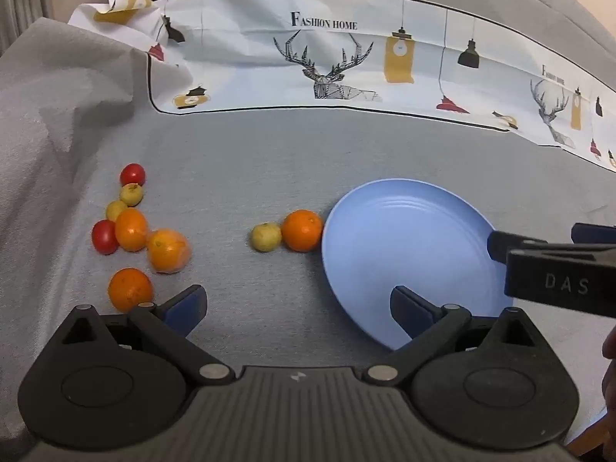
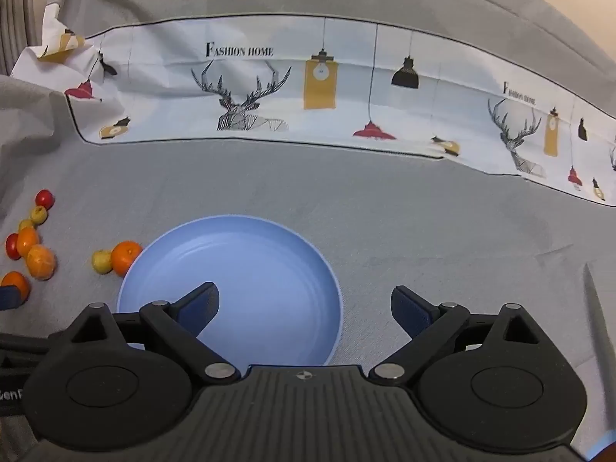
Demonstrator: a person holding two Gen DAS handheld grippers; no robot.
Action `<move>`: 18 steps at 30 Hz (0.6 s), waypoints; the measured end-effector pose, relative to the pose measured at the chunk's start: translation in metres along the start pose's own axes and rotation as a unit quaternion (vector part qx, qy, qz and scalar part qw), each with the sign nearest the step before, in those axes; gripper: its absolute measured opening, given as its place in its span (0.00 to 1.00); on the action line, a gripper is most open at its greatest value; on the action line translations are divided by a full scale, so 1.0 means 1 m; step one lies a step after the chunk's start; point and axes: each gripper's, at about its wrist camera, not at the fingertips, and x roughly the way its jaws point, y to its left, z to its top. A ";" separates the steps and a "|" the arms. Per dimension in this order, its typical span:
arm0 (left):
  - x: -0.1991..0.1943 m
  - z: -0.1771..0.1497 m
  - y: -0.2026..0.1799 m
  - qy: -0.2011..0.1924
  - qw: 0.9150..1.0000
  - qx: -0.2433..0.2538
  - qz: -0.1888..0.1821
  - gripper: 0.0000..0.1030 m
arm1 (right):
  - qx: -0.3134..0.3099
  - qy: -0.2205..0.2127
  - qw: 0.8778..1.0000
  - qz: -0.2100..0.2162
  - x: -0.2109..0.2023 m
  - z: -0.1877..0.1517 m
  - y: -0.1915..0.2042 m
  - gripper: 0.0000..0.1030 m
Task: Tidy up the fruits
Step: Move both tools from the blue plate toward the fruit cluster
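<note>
A blue plate (image 1: 408, 238) (image 2: 246, 261) lies bare on the grey cloth. An orange (image 1: 302, 230) (image 2: 125, 256) touches its left rim, with a small yellow-green fruit (image 1: 265, 236) (image 2: 101, 261) beside it. Further left sits a cluster: two red tomatoes (image 1: 132, 174) (image 1: 104, 236), two yellow-green fruits (image 1: 131, 194), and three oranges (image 1: 131, 229) (image 1: 168, 250) (image 1: 130, 288). My left gripper (image 1: 298, 306) hangs open over the cloth between cluster and plate, holding nothing. My right gripper (image 2: 304, 306) stands open above the plate's near right edge, nothing between its fingers; its fingers (image 1: 500, 248) reach over the plate's right side.
A white printed cloth (image 1: 327, 57) (image 2: 308, 88) with deer and lamp drawings runs along the back. Grey fabric rises in folds at the left (image 1: 57, 96). A hand's edge (image 1: 608, 377) shows at the far right.
</note>
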 end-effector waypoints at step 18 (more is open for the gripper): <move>0.000 -0.001 -0.002 0.007 1.000 0.007 -0.028 0.71 | -0.011 0.027 1.000 -0.005 0.008 -0.004 0.000 0.93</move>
